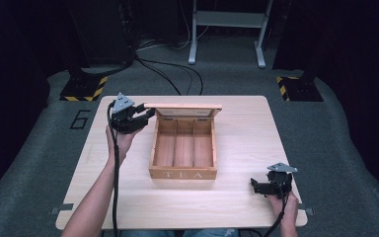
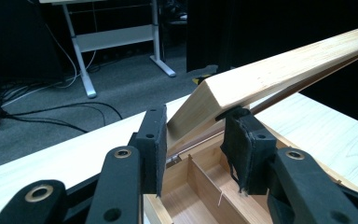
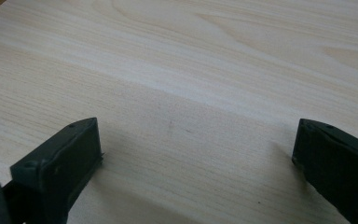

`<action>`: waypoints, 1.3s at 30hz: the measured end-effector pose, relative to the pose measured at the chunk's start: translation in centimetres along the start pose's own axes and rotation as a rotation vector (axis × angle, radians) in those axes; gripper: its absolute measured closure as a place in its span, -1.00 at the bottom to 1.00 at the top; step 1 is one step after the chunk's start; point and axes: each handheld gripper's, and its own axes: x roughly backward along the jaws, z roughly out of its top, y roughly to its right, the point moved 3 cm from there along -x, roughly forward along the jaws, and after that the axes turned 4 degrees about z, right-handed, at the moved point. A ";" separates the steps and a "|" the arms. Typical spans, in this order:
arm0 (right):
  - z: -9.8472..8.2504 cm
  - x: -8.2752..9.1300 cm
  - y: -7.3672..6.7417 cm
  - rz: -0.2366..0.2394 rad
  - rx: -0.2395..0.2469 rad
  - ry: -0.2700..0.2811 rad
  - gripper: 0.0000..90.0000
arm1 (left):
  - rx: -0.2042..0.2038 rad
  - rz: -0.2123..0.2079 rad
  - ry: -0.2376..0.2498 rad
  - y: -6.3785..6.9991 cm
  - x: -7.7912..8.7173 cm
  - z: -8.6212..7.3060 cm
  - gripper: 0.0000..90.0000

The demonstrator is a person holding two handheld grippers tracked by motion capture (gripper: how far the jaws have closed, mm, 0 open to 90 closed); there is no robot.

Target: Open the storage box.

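Between the left gripper's [image 2: 193,140] two black jaws stands the near corner of the wooden lid [image 2: 270,74], raised and tilted above the tea box [image 1: 183,146]. The jaws are partly apart; the right-hand pad [image 2: 242,149] sits against the underside of the lid's edge, while the left-hand pad [image 2: 154,144] lies just beside the lid's end face. Whether that pad truly presses the wood cannot be told. Below and beyond the fingers, the box's inner dividers [image 2: 209,179] show, with bare wooden compartments to either side.

In the high view, the left gripper [image 1: 139,118] meets the lid [image 1: 183,107] at its left end, held by the left hand [image 1: 121,140]. The box rests mid-table, open, three compartments visible, the word TEA on its front wall.

The right gripper [image 1: 257,186] rests at the table's [image 1: 246,128] near right corner, well apart from the box, held by the right hand [image 1: 285,205]. Its jaws are spread wide in the right gripper view [image 3: 196,154], with nothing but bare tabletop [image 3: 191,84] between them.

Beyond the table, cables [image 1: 168,69] cross the grey floor and a white frame stand [image 1: 227,29] stands farther back.
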 end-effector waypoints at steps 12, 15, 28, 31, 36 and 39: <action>0.0 0.0 0.0 -0.004 -0.004 0.006 -0.99 | -0.004 -0.001 -0.005 0.1 0.1 -0.1 0.32; 0.0 0.0 0.0 0.000 -0.003 0.006 -0.99 | -0.004 0.000 0.001 0.0 0.0 -0.1 0.32; 0.0 0.0 -0.1 -0.002 -0.015 0.004 -0.99 | -0.004 -0.001 -0.003 0.0 0.0 0.0 0.32; 0.0 0.0 -0.1 -0.001 -0.011 0.005 -0.99 | -0.004 -0.001 -0.003 0.0 0.0 0.0 0.32; 0.0 0.0 -0.1 -0.001 -0.016 0.004 -0.99 | -0.006 0.000 -0.006 0.0 0.1 0.0 0.32; 0.0 0.0 -0.1 -0.002 -0.016 0.004 -0.99 | -0.006 0.000 -0.006 0.0 0.1 0.0 0.32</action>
